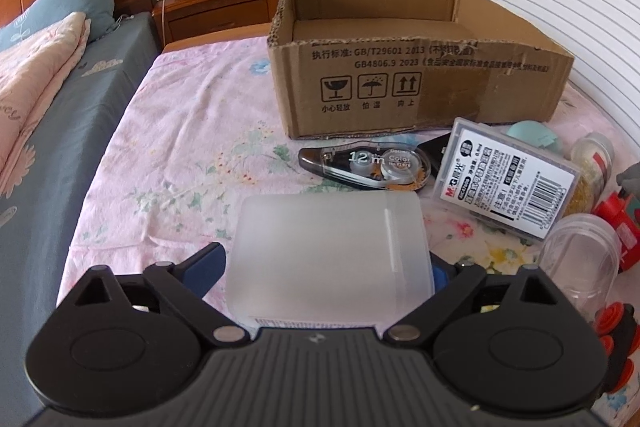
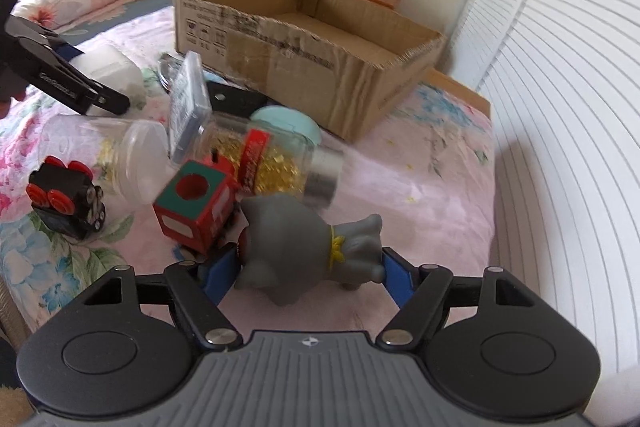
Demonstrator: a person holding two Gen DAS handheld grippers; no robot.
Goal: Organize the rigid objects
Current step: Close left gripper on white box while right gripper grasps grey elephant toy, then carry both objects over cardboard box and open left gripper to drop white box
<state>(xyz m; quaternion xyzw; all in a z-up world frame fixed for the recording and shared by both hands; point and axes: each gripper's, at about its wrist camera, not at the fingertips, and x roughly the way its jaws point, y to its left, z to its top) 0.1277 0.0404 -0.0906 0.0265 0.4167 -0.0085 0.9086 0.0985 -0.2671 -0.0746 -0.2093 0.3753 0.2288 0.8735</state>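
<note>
Straddling a frosted white box with the left gripper, the box dead ahead between the blue fingers and filling most of the gap, broad face up, resting on the flowered bedsheet. Cannot tell whether the pads press on it: far finger almost wholly hidden behind the box's corner, near one only just beside its edge. Clamped with the right gripper on a grey elephant toy, long axis running crosswise from pad to pad, rump against the left pad and head against the right, feet at or near the sheet. Open cardboard box beyond both: straight ahead and slightly right of the left gripper, ahead and a little left of the right one, with a clutter between. Nearer to the left gripper, probably, though crossing over a correction tape and a labelled clear case; for the right, over a red toy block touching the elephant's rump and a jar of gold bits. Underside of the elephant, floor of the cardboard box at its near wall, and the person's hands all out of sight.
</note>
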